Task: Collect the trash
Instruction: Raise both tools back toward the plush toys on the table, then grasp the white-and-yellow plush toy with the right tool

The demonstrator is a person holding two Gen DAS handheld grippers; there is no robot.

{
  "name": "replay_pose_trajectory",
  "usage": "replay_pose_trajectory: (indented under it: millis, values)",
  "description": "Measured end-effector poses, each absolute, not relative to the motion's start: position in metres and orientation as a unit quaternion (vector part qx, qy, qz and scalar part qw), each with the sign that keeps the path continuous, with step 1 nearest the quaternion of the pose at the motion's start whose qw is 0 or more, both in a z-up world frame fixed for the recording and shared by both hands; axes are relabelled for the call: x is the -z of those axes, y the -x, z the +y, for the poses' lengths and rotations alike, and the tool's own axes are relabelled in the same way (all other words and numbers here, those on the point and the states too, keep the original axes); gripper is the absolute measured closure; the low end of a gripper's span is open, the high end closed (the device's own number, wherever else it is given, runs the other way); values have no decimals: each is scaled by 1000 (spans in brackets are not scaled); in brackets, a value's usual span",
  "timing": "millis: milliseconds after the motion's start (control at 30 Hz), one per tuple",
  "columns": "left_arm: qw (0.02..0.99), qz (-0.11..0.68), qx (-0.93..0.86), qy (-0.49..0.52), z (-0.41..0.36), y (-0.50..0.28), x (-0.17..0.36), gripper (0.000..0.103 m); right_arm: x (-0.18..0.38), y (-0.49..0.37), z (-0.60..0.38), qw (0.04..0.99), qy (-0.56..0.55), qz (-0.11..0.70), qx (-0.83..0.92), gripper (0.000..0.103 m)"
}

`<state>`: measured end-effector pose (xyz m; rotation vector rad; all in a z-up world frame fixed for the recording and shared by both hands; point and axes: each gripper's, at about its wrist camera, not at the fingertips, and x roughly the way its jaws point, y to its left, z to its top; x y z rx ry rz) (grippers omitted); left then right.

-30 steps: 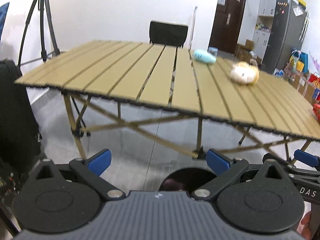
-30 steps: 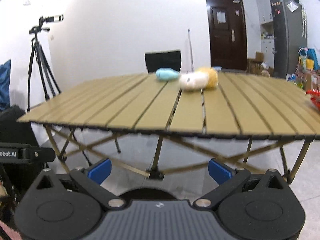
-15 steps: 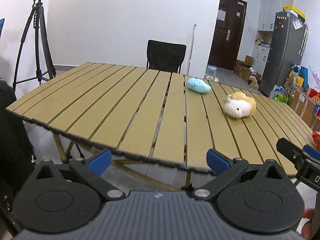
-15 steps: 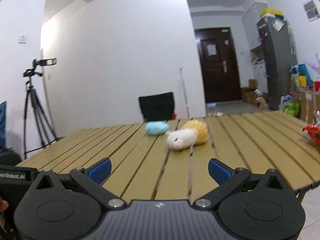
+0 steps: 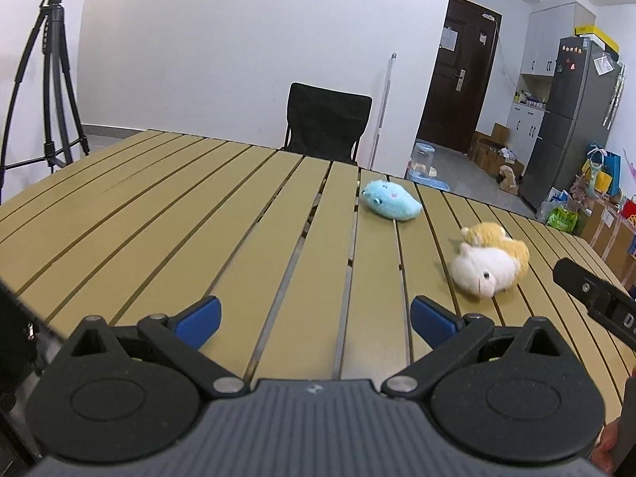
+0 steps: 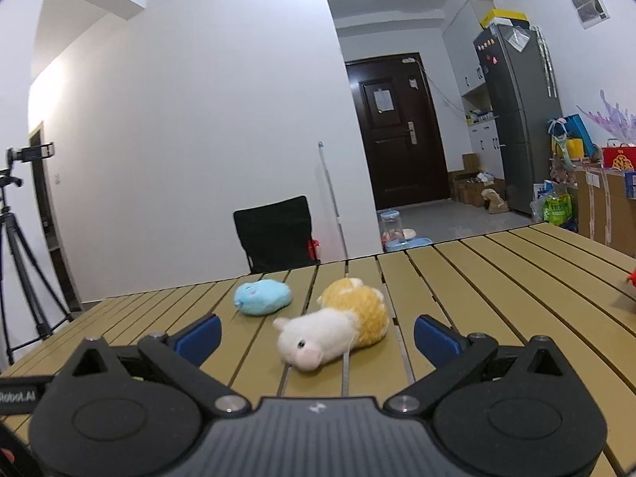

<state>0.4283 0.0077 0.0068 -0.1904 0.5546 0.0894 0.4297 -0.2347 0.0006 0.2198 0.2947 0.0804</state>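
Two soft toys lie on the slatted table [image 5: 159,214] in front of me. The blue plush toy [image 5: 390,200] is farther away, near the far edge, and the white and yellow plush toy [image 5: 491,264] lies nearer, on its side, apart from the blue one. My left gripper [image 5: 314,320] is wide open and holds nothing; it is above the near part of the table, and both toys are ahead of it, to the right. My right gripper [image 6: 316,336] is also wide open and empty. In its view the white and yellow plush toy [image 6: 338,334] lies just ahead, between the lines of the two fingers, not touching them, and the blue plush toy [image 6: 262,297] is behind it, a little to the left. A black chair [image 5: 326,123] stands behind the table, and a tripod [image 5: 43,79] stands at the left.
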Motion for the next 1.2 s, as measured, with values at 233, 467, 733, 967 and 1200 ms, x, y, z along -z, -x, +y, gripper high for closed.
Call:
replay_pose_trajectory:
  millis: [233, 467, 733, 967, 1200]
  values:
    - [956, 273, -42, 95, 5, -475, -3, 0, 0, -496, -232, 977, -102, 184, -16, 0]
    - [956, 278, -45, 85, 2, -511, 3, 0, 10, -554, -238, 963, -114, 246, 11, 0]
    - [952, 292, -39, 88, 0, -539, 14, 0, 28, -614, -225, 943, -62, 326, 21, 9]
    - [949, 296, -38, 97, 1, -547, 17, 0, 37, -623, -218, 942, -29, 333, 10, 25]
    - [948, 303, -27, 99, -4, -548, 17, 0, 41, -629, -226, 940, -48, 337, -5, 34]
